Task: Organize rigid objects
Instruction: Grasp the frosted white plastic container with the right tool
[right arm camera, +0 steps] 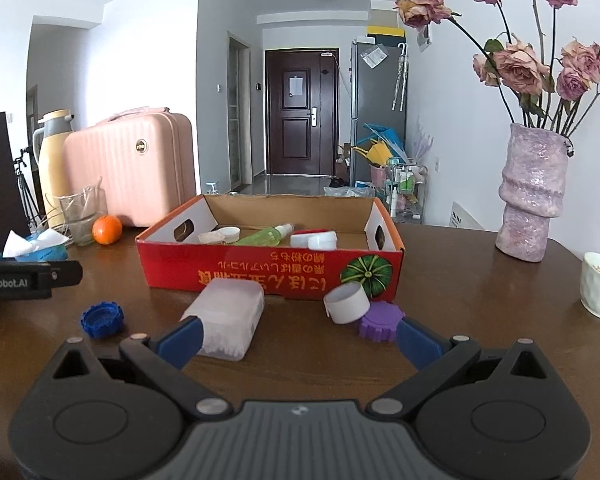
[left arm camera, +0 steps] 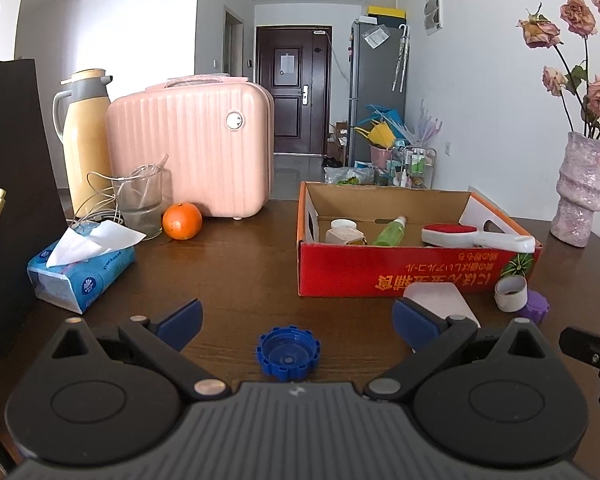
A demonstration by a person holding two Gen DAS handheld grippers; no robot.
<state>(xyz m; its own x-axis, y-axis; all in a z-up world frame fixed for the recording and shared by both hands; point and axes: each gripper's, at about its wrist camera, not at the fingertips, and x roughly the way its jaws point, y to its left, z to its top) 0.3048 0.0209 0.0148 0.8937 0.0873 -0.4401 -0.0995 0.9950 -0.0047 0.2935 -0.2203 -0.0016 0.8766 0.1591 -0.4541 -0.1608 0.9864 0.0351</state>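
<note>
The red cardboard box (right arm camera: 268, 270) on the dark wooden bench (right arm camera: 460, 320) already holds a green spray bottle (right arm camera: 266, 235), a white-and-red brush (left arm camera: 476, 236) and a beige jar (left arm camera: 344, 234). 4 items remain outside: a blue ridged cap (left arm camera: 288, 354), between the spread left tool (left arm camera: 298, 320), and, at the box's 6 o'clock, a translucent white rectangular container (right arm camera: 228, 316), a white cylindrical cap (right arm camera: 346, 302) and a purple ridged cap (right arm camera: 380, 320) before the spread right tool (right arm camera: 300, 338).

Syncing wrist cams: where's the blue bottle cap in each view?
Left wrist: blue cap bottom centre, on the table between the open fingers of the left gripper.
Right wrist: same cap lower left, outside the open right gripper, just below the left gripper's body.
Shared landmark: red cardboard box, behind the cap in both.
</note>
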